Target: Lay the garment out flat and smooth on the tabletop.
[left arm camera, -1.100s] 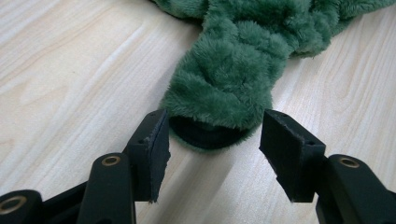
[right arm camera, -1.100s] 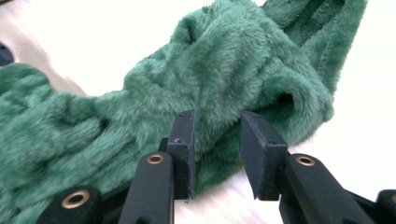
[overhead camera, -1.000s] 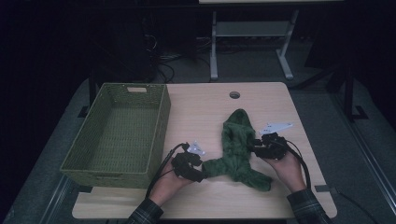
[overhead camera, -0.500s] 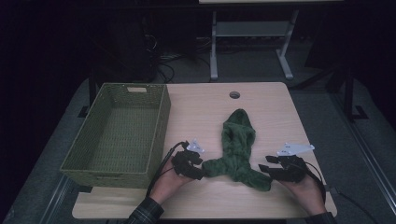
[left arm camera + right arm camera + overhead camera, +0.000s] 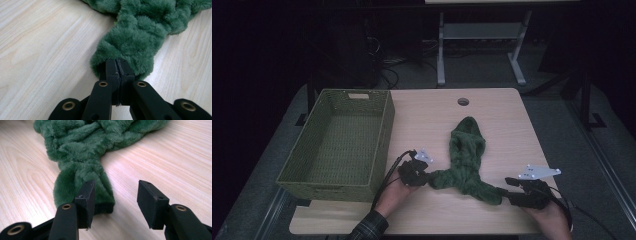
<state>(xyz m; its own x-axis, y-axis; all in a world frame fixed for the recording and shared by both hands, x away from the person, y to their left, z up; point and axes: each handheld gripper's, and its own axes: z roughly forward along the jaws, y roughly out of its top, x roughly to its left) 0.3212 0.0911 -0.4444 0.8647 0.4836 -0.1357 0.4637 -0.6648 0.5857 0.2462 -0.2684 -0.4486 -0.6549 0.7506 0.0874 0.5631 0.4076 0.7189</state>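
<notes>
Left claw (image 5: 426, 176) clamped tight; right claw (image 5: 116, 203) jaws parted, just opening.

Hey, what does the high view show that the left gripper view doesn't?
High view alone: the green woven basket at the table's left, the right gripper with jaws apart at one end of the green fuzzy cloth, and both hands. Left gripper view alone: the left gripper with jaws pressed shut on the cloth's end, seen close. Both: cloth and wooden table.

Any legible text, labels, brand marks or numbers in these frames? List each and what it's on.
None: no readable text on the green fleece garment, the woven basket, the table or either gripper's jaws.
The pale patch on the basket's far rim carries nothing legible.
</notes>
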